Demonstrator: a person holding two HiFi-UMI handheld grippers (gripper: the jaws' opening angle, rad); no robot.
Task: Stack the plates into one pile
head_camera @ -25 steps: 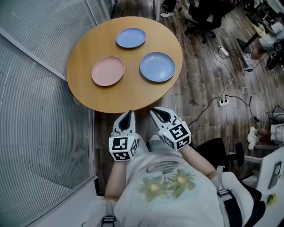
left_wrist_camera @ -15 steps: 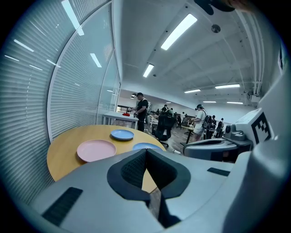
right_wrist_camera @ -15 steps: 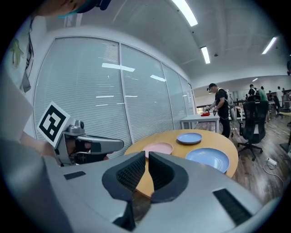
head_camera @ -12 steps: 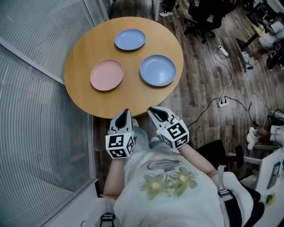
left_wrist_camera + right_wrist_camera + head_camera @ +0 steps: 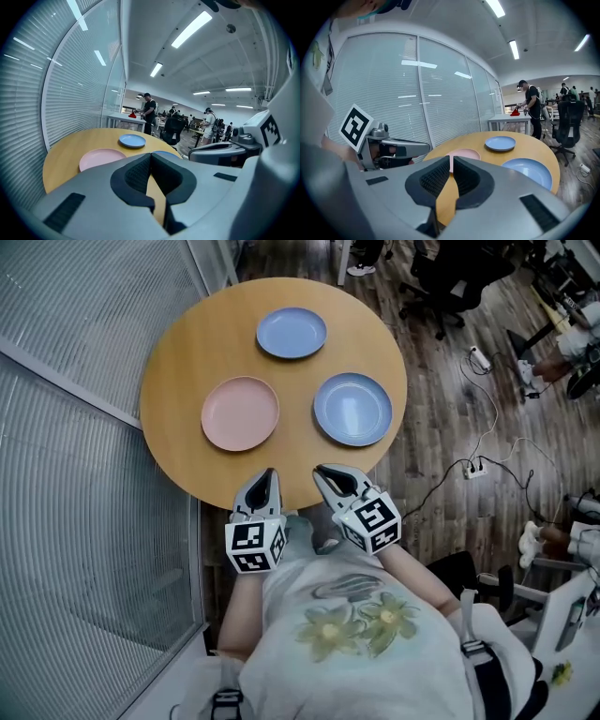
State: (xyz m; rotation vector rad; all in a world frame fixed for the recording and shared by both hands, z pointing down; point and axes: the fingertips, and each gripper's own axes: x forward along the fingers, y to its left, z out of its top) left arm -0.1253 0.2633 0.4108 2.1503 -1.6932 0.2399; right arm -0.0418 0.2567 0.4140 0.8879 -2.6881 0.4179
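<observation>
The left gripper (image 5: pixel 267 475) and right gripper (image 5: pixel 324 472) are hovering at the table (image 5: pixel 183 352) edge, jaws pressed together and empty. The pink plate (image 5: pixel 240 413), near blue plate (image 5: pixel 352 409) and far blue plate (image 5: pixel 292 333) are lying apart ahead of them.

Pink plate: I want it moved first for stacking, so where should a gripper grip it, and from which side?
Probably the near rim of the pink plate, from the person's side, with the left gripper. It lies flat, its raised lip the only pinchable part; the shut jaws must open first.
</observation>
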